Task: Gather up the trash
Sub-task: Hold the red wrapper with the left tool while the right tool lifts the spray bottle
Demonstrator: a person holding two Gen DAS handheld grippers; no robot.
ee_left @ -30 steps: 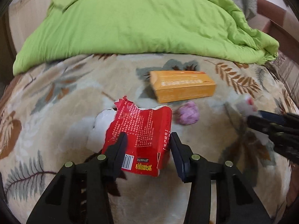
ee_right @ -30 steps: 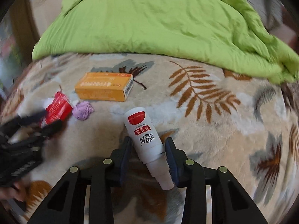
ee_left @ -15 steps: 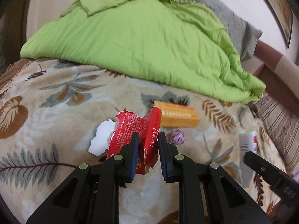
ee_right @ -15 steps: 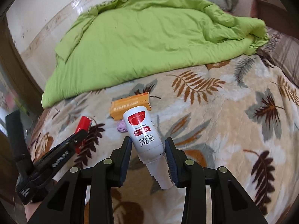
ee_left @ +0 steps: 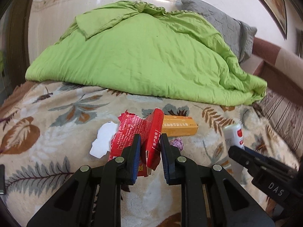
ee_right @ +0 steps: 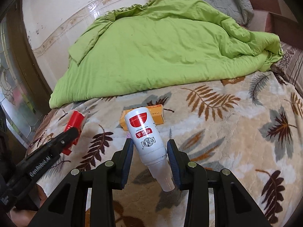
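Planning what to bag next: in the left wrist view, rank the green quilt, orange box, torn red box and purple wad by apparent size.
1. Green quilt, by far the largest.
2. Torn red box, though it sits close to the camera in the left gripper, so its lead over the next is unsure.
3. Orange box, partly hidden behind it.
4. Purple wad, smallest.

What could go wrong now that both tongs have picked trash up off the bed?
1. The red box is torn and crushed in the left tongs; its ragged white flap hangs loose and could rip off.
2. The white bottle sits tilted in the right tongs, which pinch its rounded sides, so it might slip out.
3. The orange box and purple wad lie on the blanket and could be missed.
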